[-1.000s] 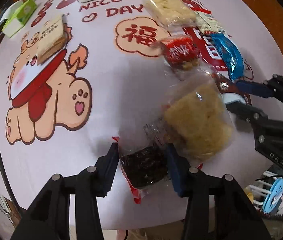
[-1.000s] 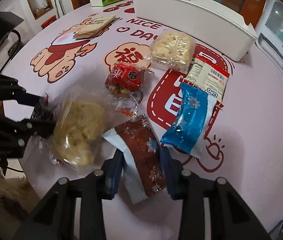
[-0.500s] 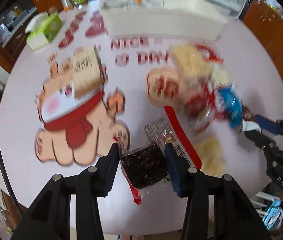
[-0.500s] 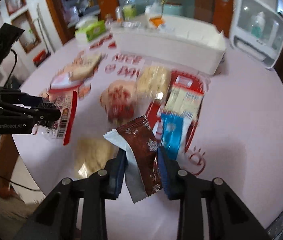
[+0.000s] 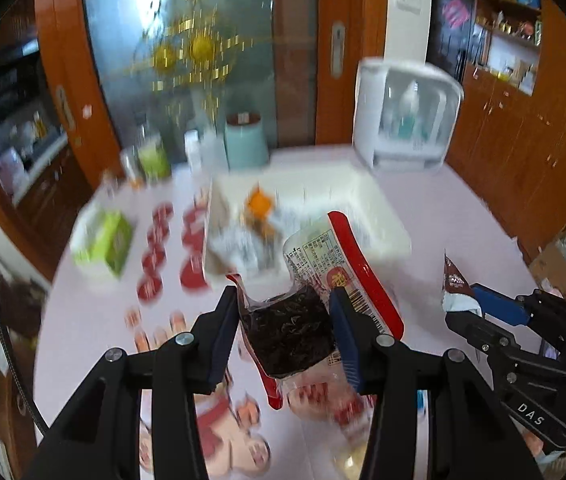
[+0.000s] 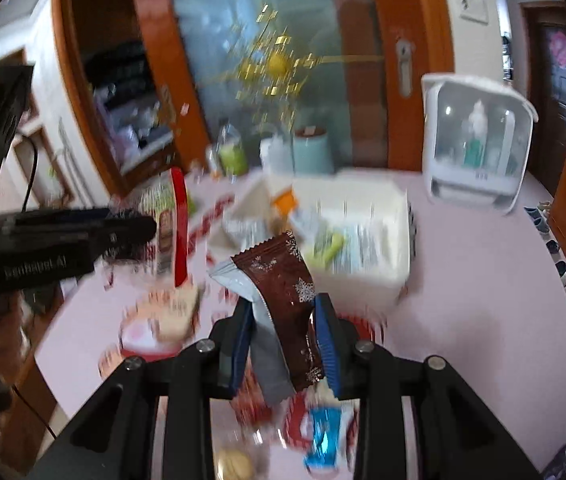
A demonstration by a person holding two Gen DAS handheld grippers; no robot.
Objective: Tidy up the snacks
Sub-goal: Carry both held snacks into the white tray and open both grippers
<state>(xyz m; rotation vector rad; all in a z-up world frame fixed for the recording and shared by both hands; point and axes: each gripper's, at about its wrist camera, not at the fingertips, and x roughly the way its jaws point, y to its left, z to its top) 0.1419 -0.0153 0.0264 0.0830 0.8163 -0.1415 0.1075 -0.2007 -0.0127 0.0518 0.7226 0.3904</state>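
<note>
At the far left of the pink bench (image 5: 463, 216) sits a blurred green-and-white tissue box (image 5: 103, 242), its print unreadable. The left gripper (image 5: 285, 320) has its jaws clenched on a clear, red-edged plastic packet of dark dried snack (image 5: 289, 334), held in the air above the bench; a nutrition table and a barcode show on its back, too small to read. Behind it stands the white rectangular plastic bin (image 5: 367, 208) with packets already inside — all blurred. To the right, the right gripper (image 6: 285, 334), marked "DAS" on its side, grasps a brown foil wrapper printed with white snowflakes (image 6: 287, 292), also lifted clear of the bench; its jaws have just been closing on that wrapper.
</note>
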